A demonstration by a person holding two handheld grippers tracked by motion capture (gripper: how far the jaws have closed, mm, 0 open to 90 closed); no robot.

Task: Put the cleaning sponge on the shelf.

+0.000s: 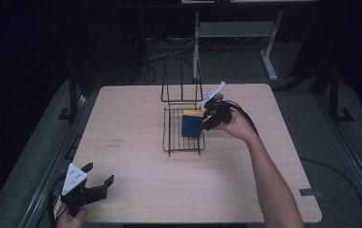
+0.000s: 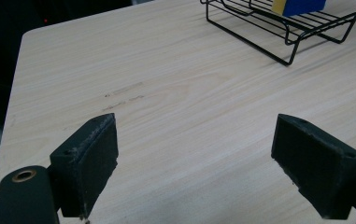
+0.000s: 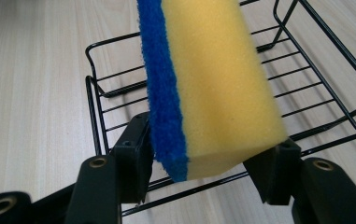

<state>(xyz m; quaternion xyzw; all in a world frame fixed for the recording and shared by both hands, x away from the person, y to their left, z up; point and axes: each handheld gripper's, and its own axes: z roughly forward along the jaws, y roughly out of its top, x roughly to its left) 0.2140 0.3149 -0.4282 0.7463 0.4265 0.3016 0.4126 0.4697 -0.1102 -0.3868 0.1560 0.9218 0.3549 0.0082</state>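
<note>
Jaws around sponge (image 3: pixel 203 84) over black wire basket (image 3: pixel 306 60)

Sponge (image 3: pixel 203 88) btwn R tongs (image 3: pixel 208 170), over wire rack (image 3: pixel 306 93), table (image 3: pixel 31 79).

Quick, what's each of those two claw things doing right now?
Left gripper: open, nothing between its jaws, low over the table.
Right gripper: jaws on both sides of the sponge over the wire rack; grip cannot be told.
</note>
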